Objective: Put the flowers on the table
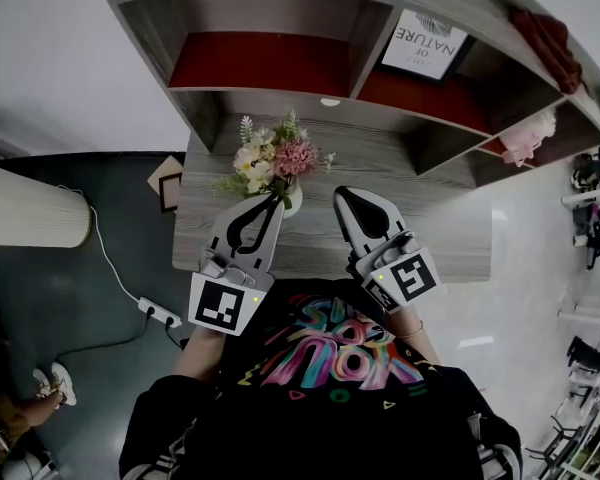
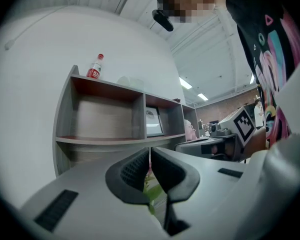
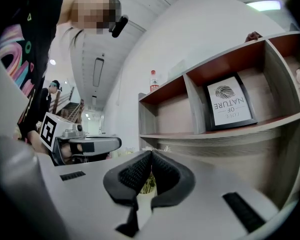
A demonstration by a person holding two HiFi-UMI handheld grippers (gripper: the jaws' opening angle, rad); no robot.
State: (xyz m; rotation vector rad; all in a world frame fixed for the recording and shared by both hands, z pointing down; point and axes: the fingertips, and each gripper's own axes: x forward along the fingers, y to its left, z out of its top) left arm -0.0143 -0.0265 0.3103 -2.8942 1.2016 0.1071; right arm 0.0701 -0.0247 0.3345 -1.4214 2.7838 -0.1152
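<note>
The flowers [image 1: 270,158], a mixed bunch of pink and cream blooms with green sprigs, stand upright in a small white vase [image 1: 292,204] on the grey wood-grain counter [image 1: 410,183], toward its back edge and just in front of the shelf unit [image 1: 280,93]. The left tongs [image 1: 275,199] point at the vase, their tip overlapping it in the head view, though whether they touch it I cannot tell. In the left gripper view the left tongs [image 2: 150,151] are pressed together at the tip, with green leaves showing only through the hollow behind, so nothing seems pinched. The right tongs [image 1: 342,194] hang just beside the vase, over bare counter, and are likewise closed and empty [image 3: 151,156]. A framed print [image 1: 425,43] sits in a shelf compartment beyond. By my reading the task is essentially done: the bunch rests on the counter unheld, and only drawing both tongs away remains.
</note>
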